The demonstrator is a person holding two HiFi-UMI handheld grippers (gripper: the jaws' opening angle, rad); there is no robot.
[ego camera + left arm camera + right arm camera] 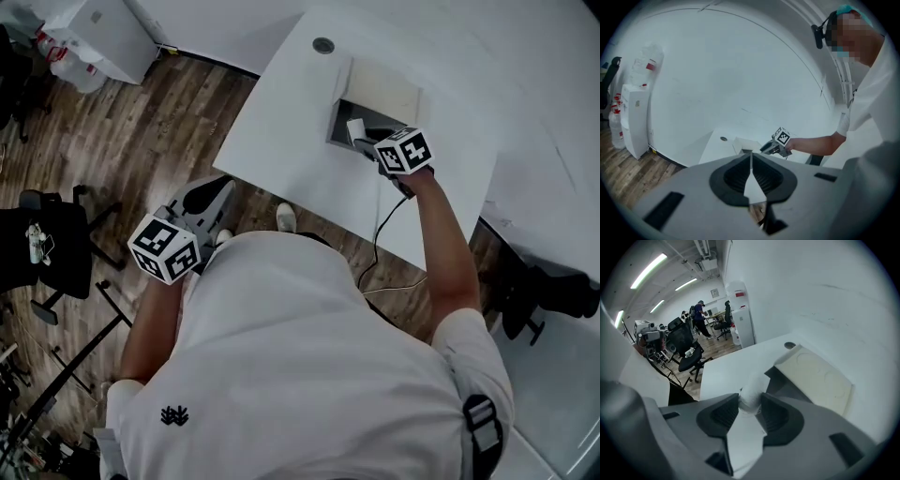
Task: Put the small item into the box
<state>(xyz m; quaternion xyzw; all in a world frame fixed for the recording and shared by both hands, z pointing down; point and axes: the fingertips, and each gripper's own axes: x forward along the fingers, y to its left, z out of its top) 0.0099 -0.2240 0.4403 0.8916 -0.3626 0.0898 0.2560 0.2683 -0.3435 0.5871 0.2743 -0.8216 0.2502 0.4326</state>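
The small item [751, 395] is a white roll, and my right gripper [750, 401] is shut on it at the jaw tips. In the head view the right gripper [362, 143] holds the small item [355, 128] over the open box [336, 122] on the white table [281, 141]. The box's cream lid [818, 376] stands folded back behind its dark inside [780, 380]. My left gripper [216, 190] hangs off the table by the person's left side, jaws together with nothing in them. In the left gripper view its jaws [751, 158] point toward the distant box [744, 144].
A round grommet [323, 45] sits in the table's far corner. A cable [380, 239] trails from the right gripper over the table's near edge. An office chair [56, 244] stands on the wood floor to the left. A white cabinet [635, 119] stands by the wall.
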